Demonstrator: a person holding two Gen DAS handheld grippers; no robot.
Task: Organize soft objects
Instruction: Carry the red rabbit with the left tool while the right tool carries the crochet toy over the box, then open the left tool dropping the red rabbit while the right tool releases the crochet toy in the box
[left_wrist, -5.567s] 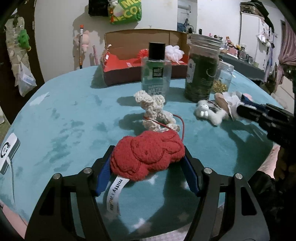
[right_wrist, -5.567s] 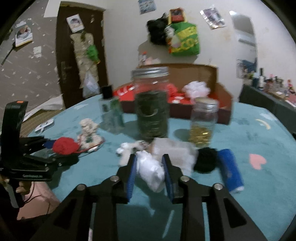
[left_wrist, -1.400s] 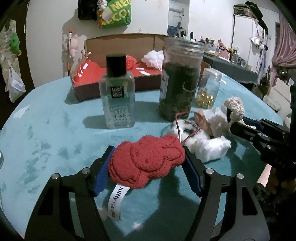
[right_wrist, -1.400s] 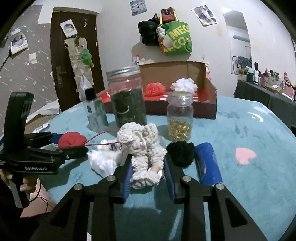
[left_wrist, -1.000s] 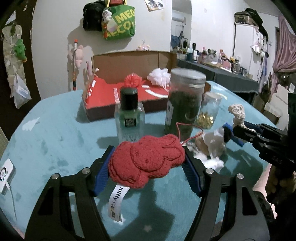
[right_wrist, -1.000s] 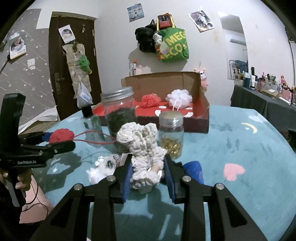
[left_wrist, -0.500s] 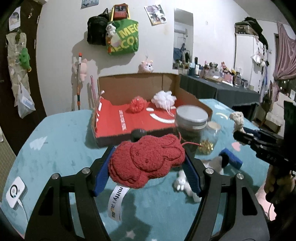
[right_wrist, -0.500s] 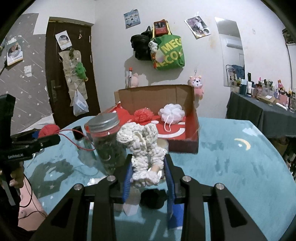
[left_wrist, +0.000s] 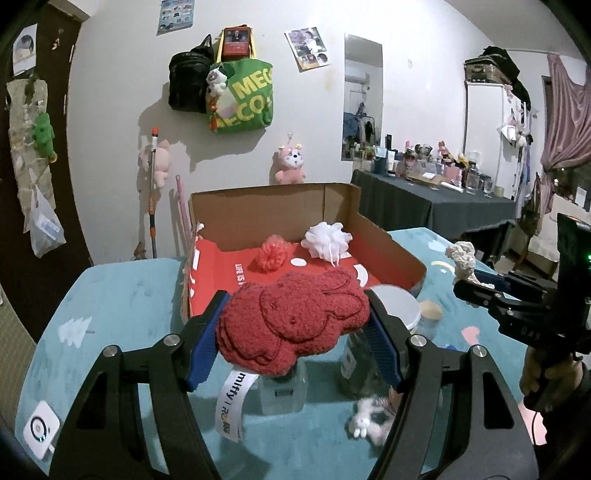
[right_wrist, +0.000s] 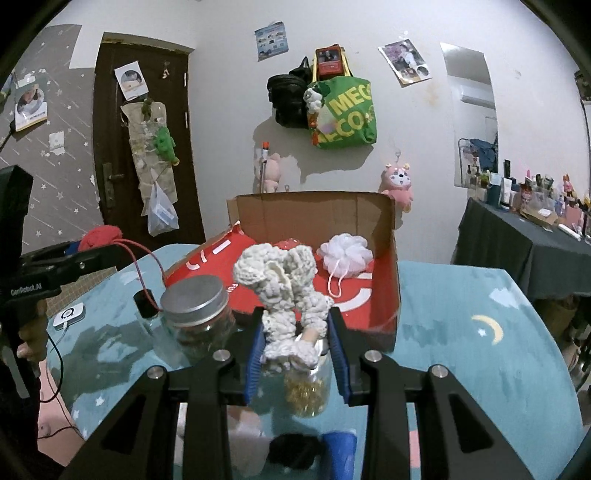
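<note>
My left gripper (left_wrist: 295, 332) is shut on a red plush rabbit (left_wrist: 291, 317) with a white "miffy" tag, held high above the table, in front of the cardboard box (left_wrist: 388, 251). My right gripper (right_wrist: 295, 343) is shut on a cream crocheted toy (right_wrist: 284, 291), also raised, facing the same box (right_wrist: 388, 236). The box has a red floor and holds a red pom (left_wrist: 271, 253) and a white mesh puff (left_wrist: 327, 240). The right gripper with the crocheted toy (left_wrist: 461, 258) shows at the right in the left wrist view; the left gripper with the red plush (right_wrist: 101, 234) at the left in the right wrist view.
On the teal table (left_wrist: 110, 295) stand a large jar with a metal lid (right_wrist: 195, 317), a clear bottle with a black cap (right_wrist: 146, 306), and a small jar of gold beads (right_wrist: 306, 395). A small white plush (left_wrist: 365, 417), a black pom (right_wrist: 291, 448) and a blue roll (right_wrist: 338, 454) lie near the front.
Both grippers have risen and moved toward the cardboard box, each still holding its toy. The jars and bottle now sit lower in both views.
</note>
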